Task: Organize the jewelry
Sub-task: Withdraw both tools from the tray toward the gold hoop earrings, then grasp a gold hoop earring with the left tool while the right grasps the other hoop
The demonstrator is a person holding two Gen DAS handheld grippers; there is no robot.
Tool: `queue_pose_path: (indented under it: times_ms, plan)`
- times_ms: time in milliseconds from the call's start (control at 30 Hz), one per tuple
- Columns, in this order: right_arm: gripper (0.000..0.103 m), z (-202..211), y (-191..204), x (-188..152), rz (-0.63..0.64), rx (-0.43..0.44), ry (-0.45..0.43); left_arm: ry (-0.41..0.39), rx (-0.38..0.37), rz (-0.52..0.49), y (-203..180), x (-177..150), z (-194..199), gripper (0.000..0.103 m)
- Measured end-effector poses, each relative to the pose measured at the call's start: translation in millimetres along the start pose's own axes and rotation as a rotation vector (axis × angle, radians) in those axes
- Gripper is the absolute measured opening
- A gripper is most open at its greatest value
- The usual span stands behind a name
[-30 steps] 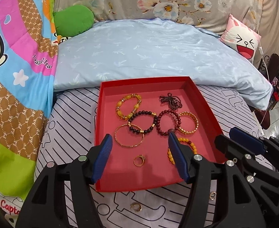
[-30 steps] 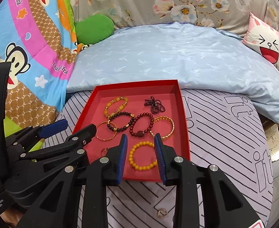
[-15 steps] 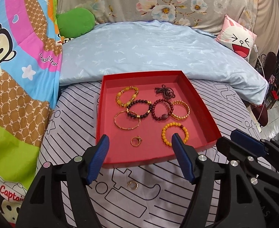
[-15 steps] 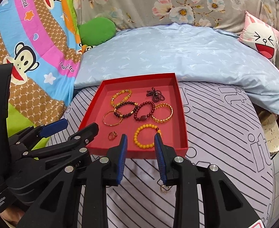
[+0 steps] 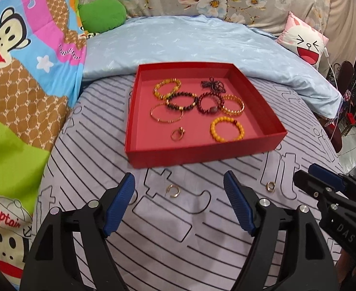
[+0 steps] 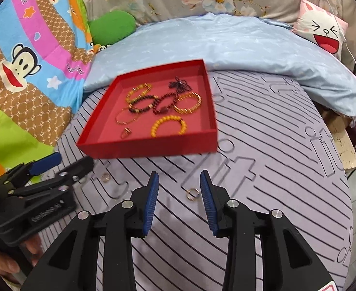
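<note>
On the striped sheet (image 5: 202, 242), both grippers' jaws are opening — empty — rings' detail (image 6: 193, 193) blurred.

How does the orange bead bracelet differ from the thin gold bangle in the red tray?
The orange bead bracelet is a chunky ring of round beads; the thin gold bangle is a slim plain hoop. The bracelet lies alone near the red tray's front wall; the bangle lies further left, touching the dark bead bracelet. Both lie flat inside the tray.
</note>
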State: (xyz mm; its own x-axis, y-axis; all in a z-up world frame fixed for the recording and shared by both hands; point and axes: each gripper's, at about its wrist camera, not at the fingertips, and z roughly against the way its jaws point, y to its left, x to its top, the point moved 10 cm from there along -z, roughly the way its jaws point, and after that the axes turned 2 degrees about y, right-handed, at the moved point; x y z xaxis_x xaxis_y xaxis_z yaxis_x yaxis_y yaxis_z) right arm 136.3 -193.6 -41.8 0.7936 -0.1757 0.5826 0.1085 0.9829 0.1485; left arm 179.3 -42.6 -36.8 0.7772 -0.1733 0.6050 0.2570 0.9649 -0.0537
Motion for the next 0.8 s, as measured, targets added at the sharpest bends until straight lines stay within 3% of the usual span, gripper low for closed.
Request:
queue_pose_path:
  times_ms: [300, 500, 800]
  plan:
    - [0.038, -16, -17, -35, -0.027, -0.024, 0.055, 0.03, 0.021, 0.045, 19, -39, -11, 0.072]
    - [0.043, -26, -19, -51, -0.017, -0.048, 0.077, 0.036, 0.055, 0.06, 28, -61, -16, 0.08]
    - [0.043, -42, -17, -47, -0.003, -0.054, 0.076, 0.044, 0.058, 0.064, 26, -67, -25, 0.08]
